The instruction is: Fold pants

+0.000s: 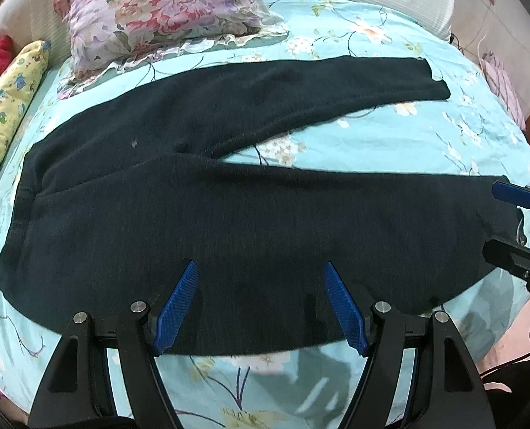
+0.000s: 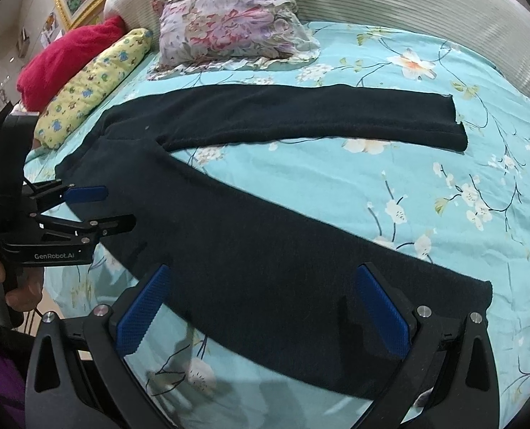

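Dark pants [image 1: 200, 211] lie spread flat on a bed [image 1: 390, 136] with a turquoise floral sheet, waistband at the left, two legs splayed toward the right, below a floral pillow [image 1: 165, 14]. The left gripper [image 1: 261, 307] hovers over the near leg by the waist, fingers wide and empty; the right gripper [image 2: 265, 316] hangs over that leg nearer the cuff, equally wide. The knit looks soft, limp and light, best pinched at the near leg's edge.

Matt, fuzzy dark knit cloth: pants [image 1: 229, 214]. Smooth printed cotton: bedsheet [image 2: 336, 196]. Thin, crinkled floral fabric: pillow [image 2: 229, 25]. Blue knurled rubbery pads [image 1: 177, 307], black matt plastic frame, shiny metal pins: left gripper [image 1: 261, 307].
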A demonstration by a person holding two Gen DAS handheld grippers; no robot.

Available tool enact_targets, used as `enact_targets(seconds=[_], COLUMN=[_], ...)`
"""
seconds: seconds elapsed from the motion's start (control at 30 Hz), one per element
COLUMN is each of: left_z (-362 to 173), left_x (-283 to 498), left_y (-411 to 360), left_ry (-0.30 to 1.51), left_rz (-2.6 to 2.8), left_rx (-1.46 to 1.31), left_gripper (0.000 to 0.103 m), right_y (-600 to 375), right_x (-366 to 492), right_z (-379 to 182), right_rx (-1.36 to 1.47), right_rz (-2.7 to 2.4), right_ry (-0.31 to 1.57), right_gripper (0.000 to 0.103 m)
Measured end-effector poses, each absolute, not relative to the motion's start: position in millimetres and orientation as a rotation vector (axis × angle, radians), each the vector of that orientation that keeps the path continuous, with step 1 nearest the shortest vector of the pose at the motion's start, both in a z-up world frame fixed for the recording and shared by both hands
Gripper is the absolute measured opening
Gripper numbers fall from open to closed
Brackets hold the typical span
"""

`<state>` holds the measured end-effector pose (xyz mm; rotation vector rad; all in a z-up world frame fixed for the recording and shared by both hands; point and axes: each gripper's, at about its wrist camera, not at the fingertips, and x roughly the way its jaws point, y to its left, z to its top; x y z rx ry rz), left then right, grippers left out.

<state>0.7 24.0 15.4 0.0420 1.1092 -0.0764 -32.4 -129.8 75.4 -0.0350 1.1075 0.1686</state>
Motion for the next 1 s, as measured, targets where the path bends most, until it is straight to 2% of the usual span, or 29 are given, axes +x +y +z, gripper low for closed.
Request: enact_targets(seconds=[0.37,1.0], left_z=[30,38], left_x=[61,223], left_y=[31,22], left_ry=[1.086,1.111], left_rz=[-0.096,-0.296], left_rx=[0.073,0.125], left_gripper=[0.074,0.074], right_y=[-169,-287], right_x=[25,155], right_z=[89,102], right_rx=[0.065,0.22], right_rz=[0.102,-0.072], right_ry=[1.074,1.038], right_gripper=[0.103,0.101])
